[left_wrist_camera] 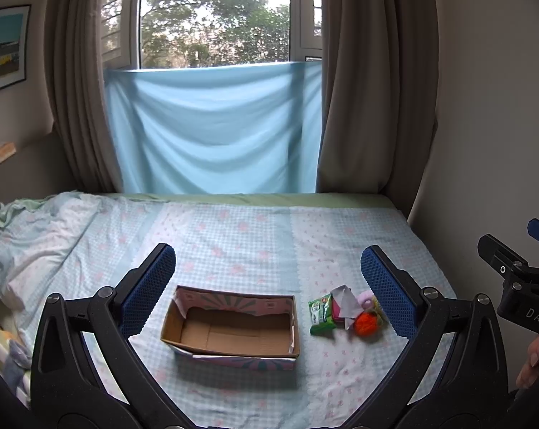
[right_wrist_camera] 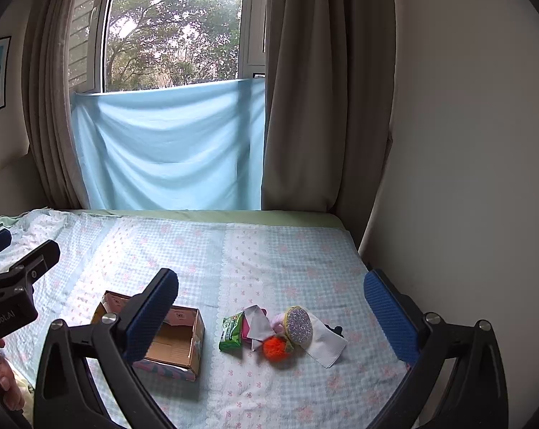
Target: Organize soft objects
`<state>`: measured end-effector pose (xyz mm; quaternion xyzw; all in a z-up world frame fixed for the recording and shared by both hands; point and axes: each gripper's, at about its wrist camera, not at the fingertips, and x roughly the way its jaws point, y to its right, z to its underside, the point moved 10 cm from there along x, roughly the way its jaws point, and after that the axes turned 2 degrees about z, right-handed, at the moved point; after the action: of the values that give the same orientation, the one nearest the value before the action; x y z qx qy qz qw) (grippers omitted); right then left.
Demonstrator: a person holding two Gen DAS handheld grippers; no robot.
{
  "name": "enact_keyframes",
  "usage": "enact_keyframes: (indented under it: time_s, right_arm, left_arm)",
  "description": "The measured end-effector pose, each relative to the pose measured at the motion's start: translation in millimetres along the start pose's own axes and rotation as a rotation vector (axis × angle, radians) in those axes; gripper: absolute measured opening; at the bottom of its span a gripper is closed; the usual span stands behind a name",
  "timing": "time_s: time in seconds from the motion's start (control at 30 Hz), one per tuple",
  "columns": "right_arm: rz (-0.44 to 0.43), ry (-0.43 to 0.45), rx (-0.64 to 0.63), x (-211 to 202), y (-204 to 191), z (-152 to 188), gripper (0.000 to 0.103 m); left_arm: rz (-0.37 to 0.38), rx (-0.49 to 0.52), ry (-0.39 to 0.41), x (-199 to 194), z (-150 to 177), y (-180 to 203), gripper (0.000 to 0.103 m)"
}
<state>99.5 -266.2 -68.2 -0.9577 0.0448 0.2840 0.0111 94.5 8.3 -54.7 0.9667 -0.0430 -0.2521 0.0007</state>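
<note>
An open cardboard box [left_wrist_camera: 230, 329] sits empty on the bed; it also shows in the right wrist view [right_wrist_camera: 176, 343]. To its right lies a small pile: a green packet [right_wrist_camera: 231, 332], a grey cloth [right_wrist_camera: 258, 325], an orange pompom [right_wrist_camera: 275, 347], a round glittery sponge [right_wrist_camera: 298, 324], a pink soft toy [right_wrist_camera: 278, 320] and a white cloth [right_wrist_camera: 324, 345]. The pile shows in the left wrist view, with the green packet [left_wrist_camera: 321, 314] and pompom [left_wrist_camera: 366, 323]. My left gripper [left_wrist_camera: 269, 286] is open and empty above the box. My right gripper [right_wrist_camera: 271, 307] is open and empty above the pile.
The bed [left_wrist_camera: 251, 236] has a light blue checked sheet, with a crumpled duvet [left_wrist_camera: 29, 243] at the left. A blue cloth [left_wrist_camera: 212, 128] hangs under the window between brown curtains. A wall [right_wrist_camera: 466, 143] borders the bed on the right.
</note>
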Motion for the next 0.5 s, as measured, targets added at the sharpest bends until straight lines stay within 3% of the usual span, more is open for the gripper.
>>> enact_keyframes:
  time_s: [0.5]
  right_arm:
    - [0.000,0.003,0.009,-2.6,-0.1,2.4,0.103]
  left_arm:
    - [0.006,0.010,-0.003,1.7,-1.1,4.7,0.103]
